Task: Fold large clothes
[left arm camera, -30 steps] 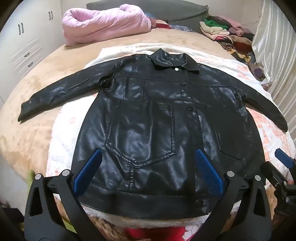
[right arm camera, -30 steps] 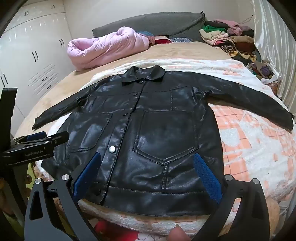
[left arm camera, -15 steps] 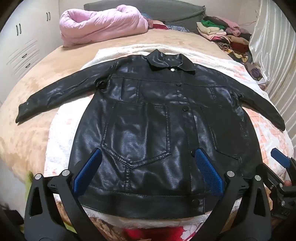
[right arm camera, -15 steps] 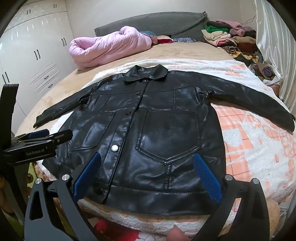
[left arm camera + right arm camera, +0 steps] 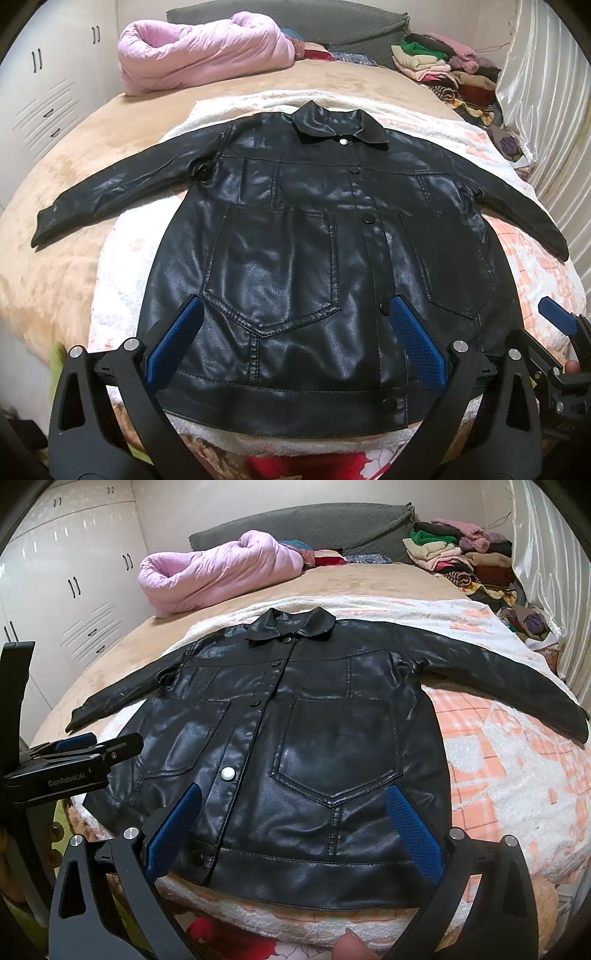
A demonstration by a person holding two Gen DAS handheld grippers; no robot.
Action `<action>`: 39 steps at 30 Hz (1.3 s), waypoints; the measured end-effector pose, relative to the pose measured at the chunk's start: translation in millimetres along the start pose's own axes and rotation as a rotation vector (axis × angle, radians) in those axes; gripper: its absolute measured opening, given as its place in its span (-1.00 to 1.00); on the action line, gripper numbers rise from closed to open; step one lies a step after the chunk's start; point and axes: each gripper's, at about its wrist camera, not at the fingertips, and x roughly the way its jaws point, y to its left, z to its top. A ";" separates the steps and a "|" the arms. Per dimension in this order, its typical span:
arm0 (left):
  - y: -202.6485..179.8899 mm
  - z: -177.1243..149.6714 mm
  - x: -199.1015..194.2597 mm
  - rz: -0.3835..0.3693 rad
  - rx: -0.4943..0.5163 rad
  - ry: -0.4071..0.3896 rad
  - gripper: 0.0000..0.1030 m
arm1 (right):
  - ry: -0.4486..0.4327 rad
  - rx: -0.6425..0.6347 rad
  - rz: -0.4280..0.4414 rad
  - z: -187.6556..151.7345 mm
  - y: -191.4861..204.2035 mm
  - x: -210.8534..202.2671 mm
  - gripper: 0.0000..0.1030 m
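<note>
A black leather jacket (image 5: 295, 236) lies flat and buttoned on a white-and-orange fleece blanket (image 5: 122, 266), collar away from me, both sleeves spread out sideways. It also shows in the right wrist view (image 5: 325, 738). My left gripper (image 5: 291, 332) is open and empty, hovering over the jacket's lower left front near the hem. My right gripper (image 5: 295, 816) is open and empty over the lower right front. Each gripper shows at the edge of the other's view: the right one (image 5: 554, 317), the left one (image 5: 74, 742).
The blanket lies on a tan bed cover (image 5: 74, 177). A rolled pink quilt (image 5: 199, 51) lies at the far end by a grey headboard (image 5: 314, 524). A pile of folded clothes (image 5: 450, 70) sits far right by a curtain. White wardrobes (image 5: 66, 590) stand left.
Both grippers have drawn back a little and tilted, so the jacket sits slightly farther and lower in each view. The jacket has not moved. Both grippers stay open.
</note>
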 end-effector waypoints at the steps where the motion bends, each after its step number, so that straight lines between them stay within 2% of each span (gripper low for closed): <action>1: 0.0 -0.2 0.0 -0.001 0.000 -0.001 0.82 | 0.000 0.001 0.001 0.0 0.4 -0.1 0.92; 39: -6.2 1.2 3.8 -0.018 0.012 0.000 0.82 | -0.004 -0.001 -0.006 3.6 -2.0 -1.2 0.92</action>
